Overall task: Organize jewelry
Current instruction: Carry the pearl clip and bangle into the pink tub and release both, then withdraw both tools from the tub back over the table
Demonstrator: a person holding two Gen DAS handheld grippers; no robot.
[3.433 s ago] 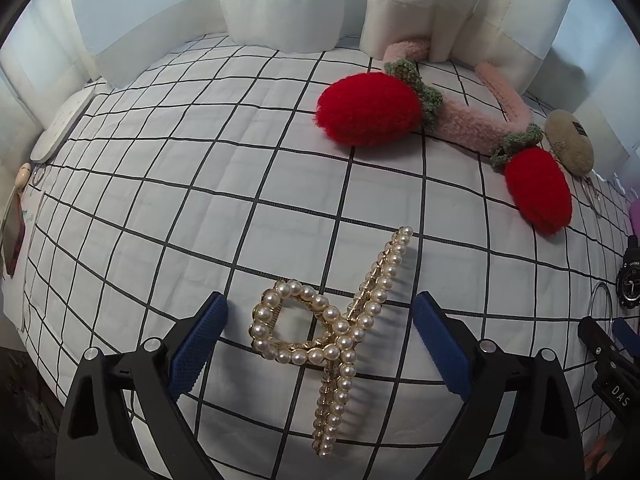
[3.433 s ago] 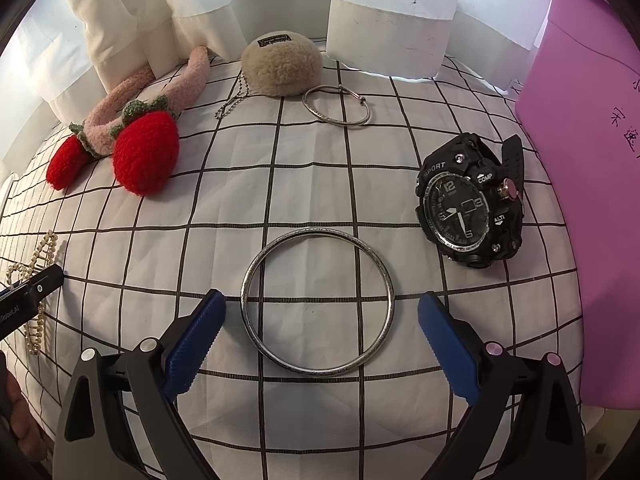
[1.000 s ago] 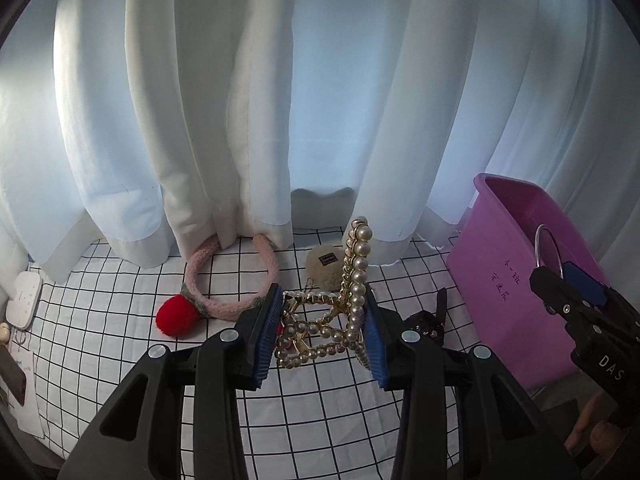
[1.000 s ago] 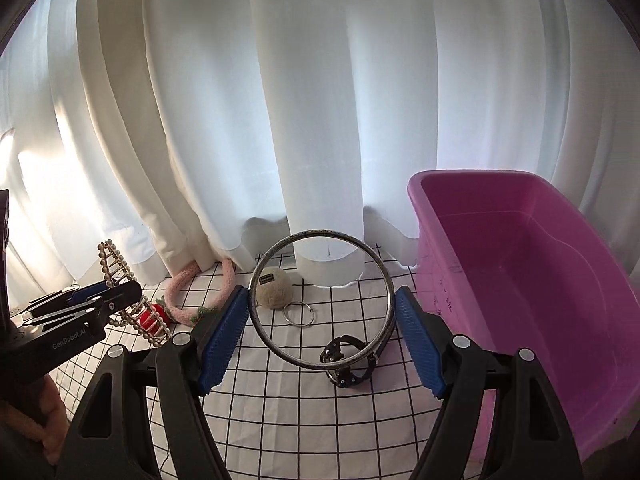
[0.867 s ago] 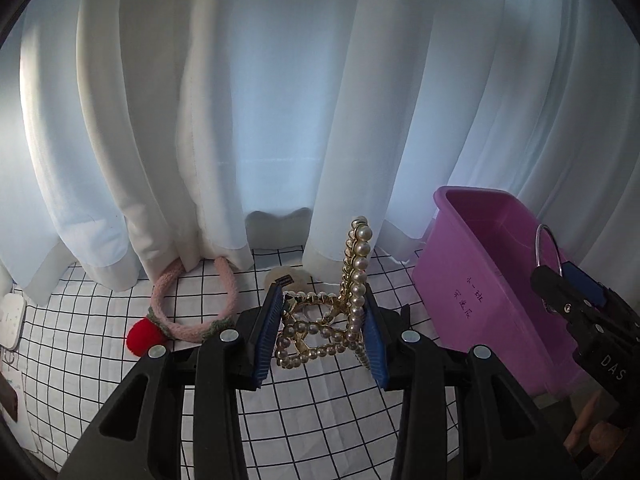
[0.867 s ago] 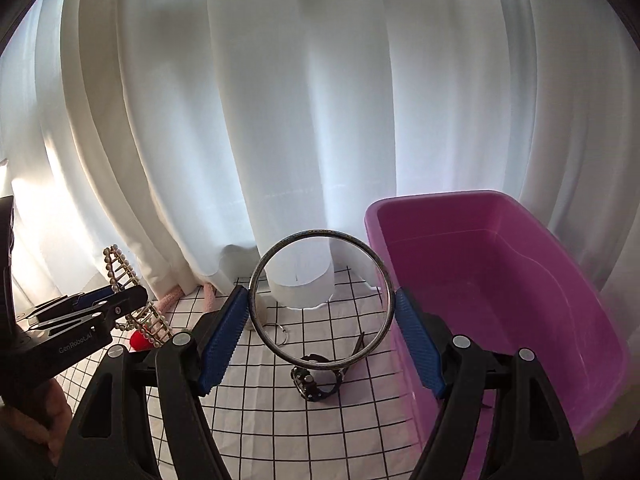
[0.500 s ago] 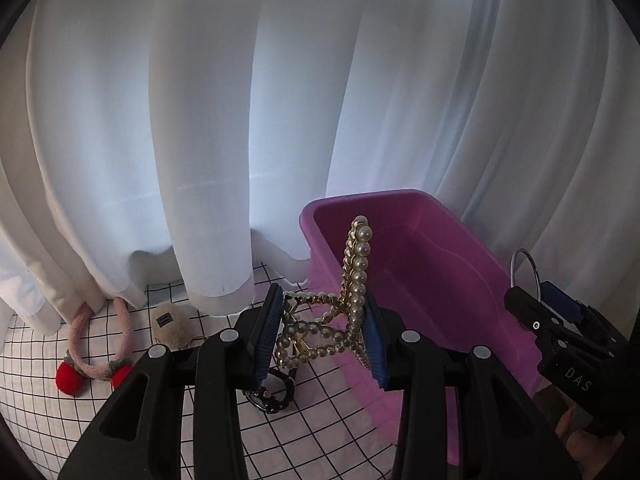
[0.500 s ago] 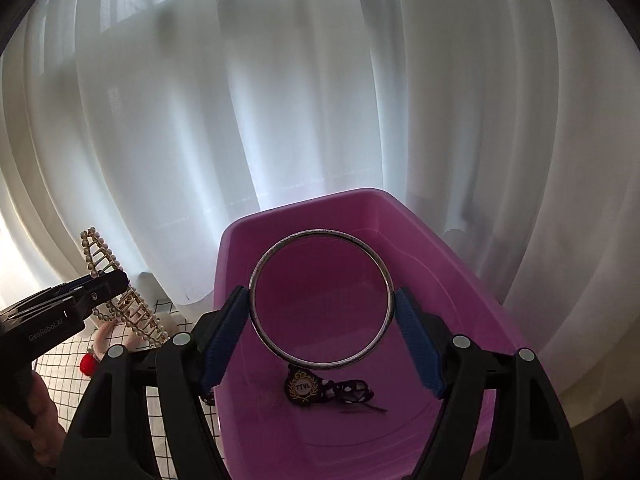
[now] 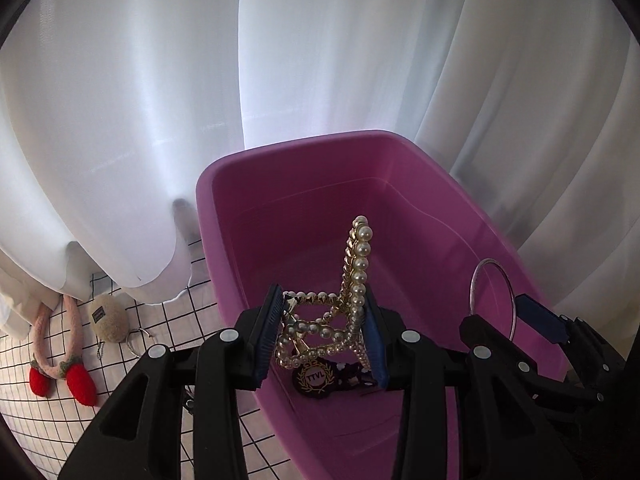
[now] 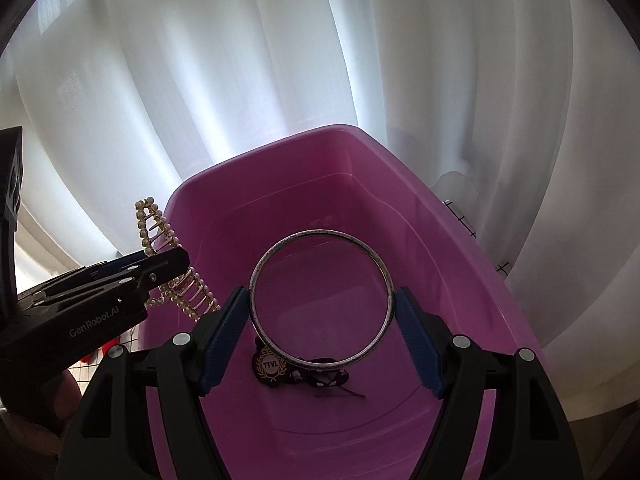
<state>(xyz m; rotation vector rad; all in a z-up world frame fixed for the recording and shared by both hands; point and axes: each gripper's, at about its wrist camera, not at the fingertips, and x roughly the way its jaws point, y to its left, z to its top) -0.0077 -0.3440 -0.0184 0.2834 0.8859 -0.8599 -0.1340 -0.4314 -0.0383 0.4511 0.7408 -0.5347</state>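
My left gripper point(image 9: 322, 336) is shut on a pearl hair claw point(image 9: 344, 300) and holds it above the open pink bin point(image 9: 400, 208). The claw also shows in the right wrist view point(image 10: 168, 256), at the bin's left rim. My right gripper point(image 10: 320, 320) is shut on a large silver bangle point(image 10: 320, 296) and holds it upright over the bin point(image 10: 440, 240). The bangle also shows in the left wrist view point(image 9: 492, 292). A dark badge marked TTVL point(image 10: 272, 366) lies on the bin's floor.
White curtains point(image 9: 160, 80) hang behind the bin. On the checked cloth point(image 9: 168, 328) at left lie a pink headband with red strawberries point(image 9: 64, 344), a beige fluffy pouch point(image 9: 108, 314) and a small ring point(image 9: 140, 334).
Both grippers picked their items off the cloth, lifted them and swung right. They now hold the hair claw and the bangle over the pink bin.
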